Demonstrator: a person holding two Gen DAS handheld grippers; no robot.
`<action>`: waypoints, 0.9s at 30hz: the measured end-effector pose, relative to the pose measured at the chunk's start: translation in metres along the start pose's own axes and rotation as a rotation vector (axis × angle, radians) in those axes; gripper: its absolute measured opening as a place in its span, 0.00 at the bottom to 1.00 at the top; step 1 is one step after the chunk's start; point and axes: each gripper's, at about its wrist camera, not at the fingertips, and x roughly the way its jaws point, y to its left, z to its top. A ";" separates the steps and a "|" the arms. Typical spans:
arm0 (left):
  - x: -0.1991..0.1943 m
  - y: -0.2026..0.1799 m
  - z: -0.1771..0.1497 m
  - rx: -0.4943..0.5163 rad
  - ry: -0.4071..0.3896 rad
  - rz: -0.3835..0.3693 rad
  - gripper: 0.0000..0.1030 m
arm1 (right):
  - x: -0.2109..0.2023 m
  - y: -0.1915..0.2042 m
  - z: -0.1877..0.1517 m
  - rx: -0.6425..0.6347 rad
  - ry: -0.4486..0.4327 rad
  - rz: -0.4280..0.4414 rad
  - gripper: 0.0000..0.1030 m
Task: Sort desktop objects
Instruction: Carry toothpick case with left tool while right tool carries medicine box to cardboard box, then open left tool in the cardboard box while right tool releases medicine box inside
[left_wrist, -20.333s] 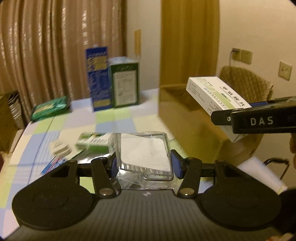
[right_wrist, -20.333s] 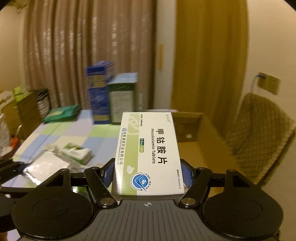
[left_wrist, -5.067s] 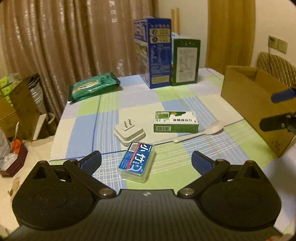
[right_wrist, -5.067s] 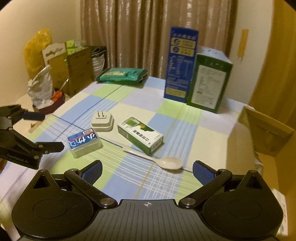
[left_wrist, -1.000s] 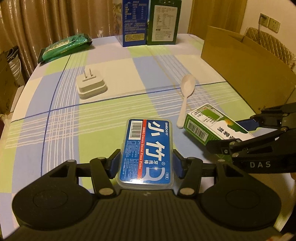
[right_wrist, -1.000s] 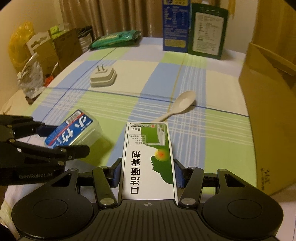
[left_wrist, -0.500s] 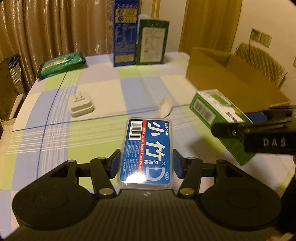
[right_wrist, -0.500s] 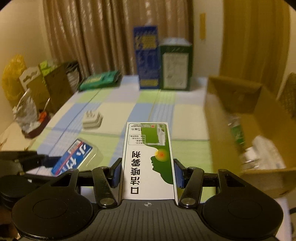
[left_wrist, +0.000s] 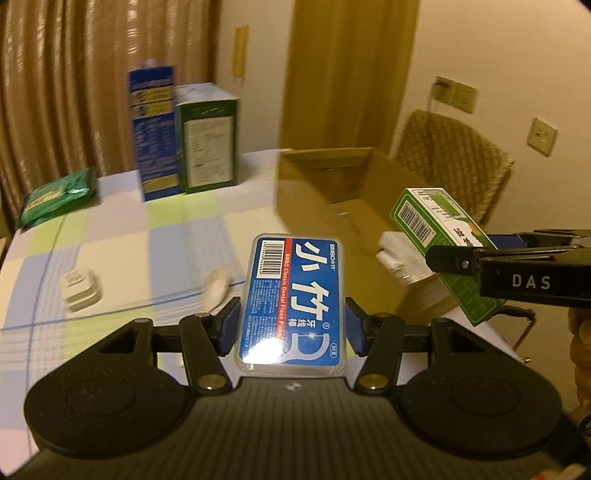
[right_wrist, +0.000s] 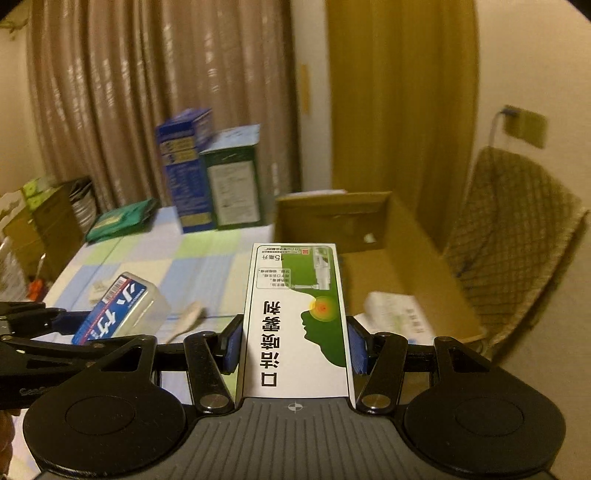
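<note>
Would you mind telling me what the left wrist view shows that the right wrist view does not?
Only the left wrist view shows the white plug adapter on the tablecloth and a second wall socket.

Only the right wrist view shows the clutter beside the table and the green spray box's printed face.

Both show the left gripper shut on the blue floss case, the right gripper shut on the green box, the cardboard box, the spoon and the wicker chair.

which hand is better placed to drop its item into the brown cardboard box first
Right, probably: the right gripper holds the green-and-white carton nearer the brown cardboard box; the left gripper, with the blue floss-pick case, sits further left.
</note>
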 end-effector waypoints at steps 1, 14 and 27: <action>0.002 -0.007 0.004 0.006 -0.001 -0.009 0.50 | -0.001 -0.008 0.002 0.002 0.000 -0.006 0.51; 0.047 -0.073 0.045 0.056 0.023 -0.091 0.50 | 0.012 -0.078 0.021 0.022 0.007 -0.062 0.51; 0.103 -0.091 0.069 0.054 0.055 -0.131 0.50 | 0.044 -0.103 0.036 0.007 0.024 -0.093 0.51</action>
